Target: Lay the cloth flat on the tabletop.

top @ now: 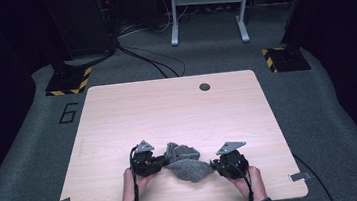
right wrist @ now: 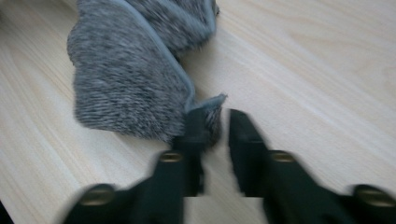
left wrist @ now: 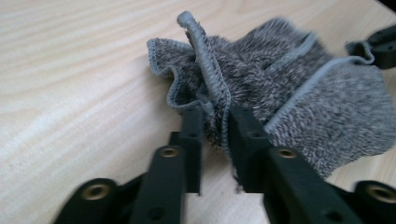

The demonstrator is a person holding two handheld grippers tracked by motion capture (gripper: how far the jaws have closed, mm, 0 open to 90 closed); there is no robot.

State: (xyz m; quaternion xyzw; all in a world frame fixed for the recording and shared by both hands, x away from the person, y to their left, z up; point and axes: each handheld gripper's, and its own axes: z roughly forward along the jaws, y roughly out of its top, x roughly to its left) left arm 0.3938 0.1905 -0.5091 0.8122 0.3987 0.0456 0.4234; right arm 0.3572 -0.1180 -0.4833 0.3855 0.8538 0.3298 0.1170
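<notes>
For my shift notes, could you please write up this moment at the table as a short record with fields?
Surface: light wooden table
Object: grey knitted cloth, crumpled, lying near the table's front edge
Left gripper: at the cloth's left end, a hemmed fold standing between its jaws, a small gap showing
Right gripper: at the cloth's right corner, jaws apart, the corner against one jaw
Hands: left hand and right hand each on a gripper
Table feature: dark round hole near the far edge

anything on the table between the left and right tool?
Just the grey cloth, bunched on the table between the left tool and right tool, as the high view shows.
</notes>
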